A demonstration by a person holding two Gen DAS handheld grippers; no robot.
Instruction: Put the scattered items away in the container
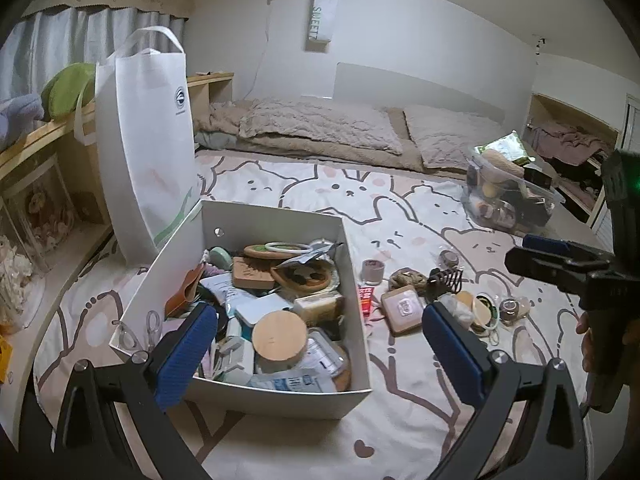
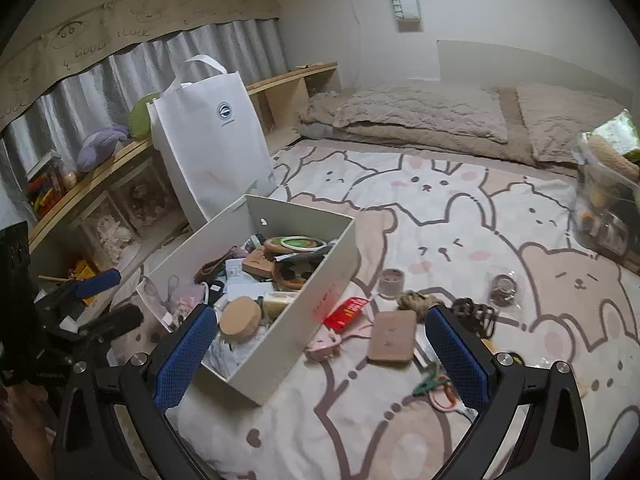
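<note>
The white container [image 2: 280,312] stands on the bed, already quite full; the scattered items, such as the flat brown case [image 2: 393,341], lie just right of it. The right gripper [image 2: 326,354] hovers nearer, spread and empty. The left gripper [image 1: 320,350], also spread, hangs above the container.

1. The box [image 1: 280,396] is white.
2. The sheet [image 2: 460,208] is cream with pink-cheeked bunnies and tan bears outlined in brown.
3. The finger pads [image 2: 182,360] are blue.
4. The tube [image 2: 346,312] is red.
5. The bag [image 1: 148,140] is white.
</note>
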